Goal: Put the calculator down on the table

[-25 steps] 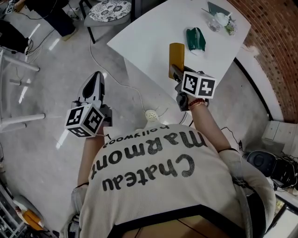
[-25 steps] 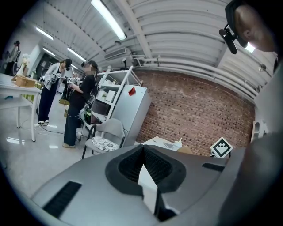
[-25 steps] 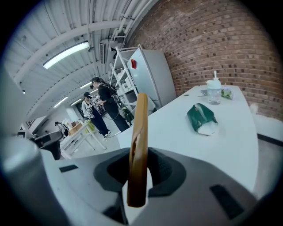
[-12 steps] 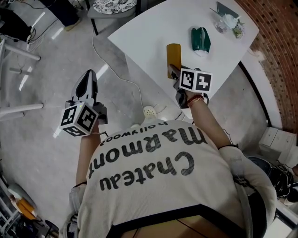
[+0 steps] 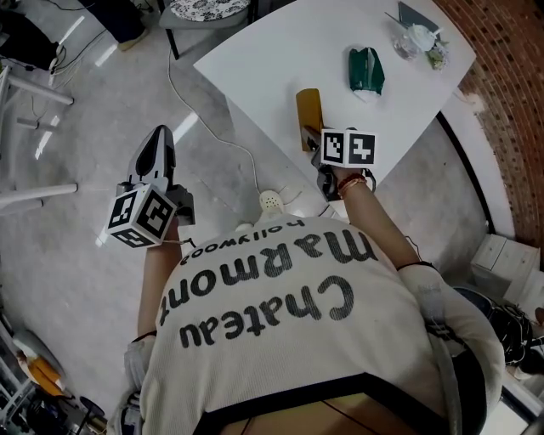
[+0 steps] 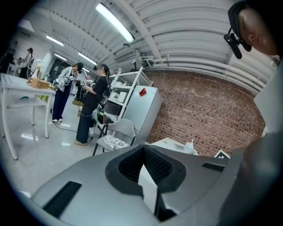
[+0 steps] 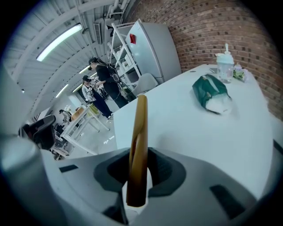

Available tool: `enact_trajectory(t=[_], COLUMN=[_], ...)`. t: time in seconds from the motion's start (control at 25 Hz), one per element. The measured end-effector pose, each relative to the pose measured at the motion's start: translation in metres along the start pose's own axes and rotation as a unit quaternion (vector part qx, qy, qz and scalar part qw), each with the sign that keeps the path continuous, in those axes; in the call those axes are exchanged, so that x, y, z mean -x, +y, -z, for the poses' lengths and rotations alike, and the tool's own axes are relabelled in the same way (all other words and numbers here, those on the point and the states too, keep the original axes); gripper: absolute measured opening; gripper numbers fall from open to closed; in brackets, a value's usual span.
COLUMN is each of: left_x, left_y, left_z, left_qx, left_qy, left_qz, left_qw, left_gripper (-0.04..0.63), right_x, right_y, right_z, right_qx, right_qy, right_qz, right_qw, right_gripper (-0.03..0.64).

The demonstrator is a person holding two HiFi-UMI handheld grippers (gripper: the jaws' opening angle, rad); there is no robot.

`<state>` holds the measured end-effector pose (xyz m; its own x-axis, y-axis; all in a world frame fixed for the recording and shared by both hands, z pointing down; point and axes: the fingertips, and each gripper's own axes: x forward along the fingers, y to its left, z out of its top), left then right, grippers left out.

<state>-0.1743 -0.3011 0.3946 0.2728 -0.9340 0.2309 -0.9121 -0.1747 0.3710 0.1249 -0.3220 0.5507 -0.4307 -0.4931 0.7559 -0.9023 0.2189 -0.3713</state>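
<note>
One calculator [image 5: 308, 109], lower than before over the table [image 5: 280, 51], in clamped right gripper [image 5: 311, 138] jaws; left gripper [image 5: 158, 140] jaws together.

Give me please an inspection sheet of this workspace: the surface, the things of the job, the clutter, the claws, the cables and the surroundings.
Surface: white table, set against a brick corner.
Job's things: yellow calculator, held on edge over the table's near part; contact with the table cannot be told.
Clutter: green pouch and clear bottle at the far side.
Claws: right claw shut on the calculator; left claw shut, nothing in it, over the floor.
Cables: white cable across the floor to a round white fitting.
Surroundings: brick wall, chair with patterned seat, people standing far off.
</note>
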Motion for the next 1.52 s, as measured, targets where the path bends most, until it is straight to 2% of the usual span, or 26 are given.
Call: enact_trajectory(t=[0.4, 0.68, 1.24, 1.52], left_x=[-0.009, -0.009, -0.009, -0.009], left_y=[-0.005, 0.0, 0.0, 0.003], left_z=[0.004, 0.002, 0.005, 0.006], left_qx=[-0.001, 0.003, 0.002, 0.002], left_qy=[0.005, 0.005, 0.009, 0.01], left_qz=[0.011, 0.001, 0.005, 0.004], left_qw=[0.9999, 1.0, 0.9999, 0.9999], left_gripper=[0.002, 0.002, 0.002, 0.002], right_x=[-0.008, -0.011, -0.014, -0.017], right_y=[-0.005, -0.014, -0.025, -0.031], right_z=[0.009, 0.013, 0.014, 0.015], right_qx=[0.0, -0.007, -0.069, -0.067], right_qy=[0.019, 0.036, 0.028, 0.024], right_qz=[0.003, 0.008, -0.004, -0.002], right_qw=[1.0, 0.999, 0.997, 0.997], right_gripper=[0.092, 0.092, 0.101, 0.123])
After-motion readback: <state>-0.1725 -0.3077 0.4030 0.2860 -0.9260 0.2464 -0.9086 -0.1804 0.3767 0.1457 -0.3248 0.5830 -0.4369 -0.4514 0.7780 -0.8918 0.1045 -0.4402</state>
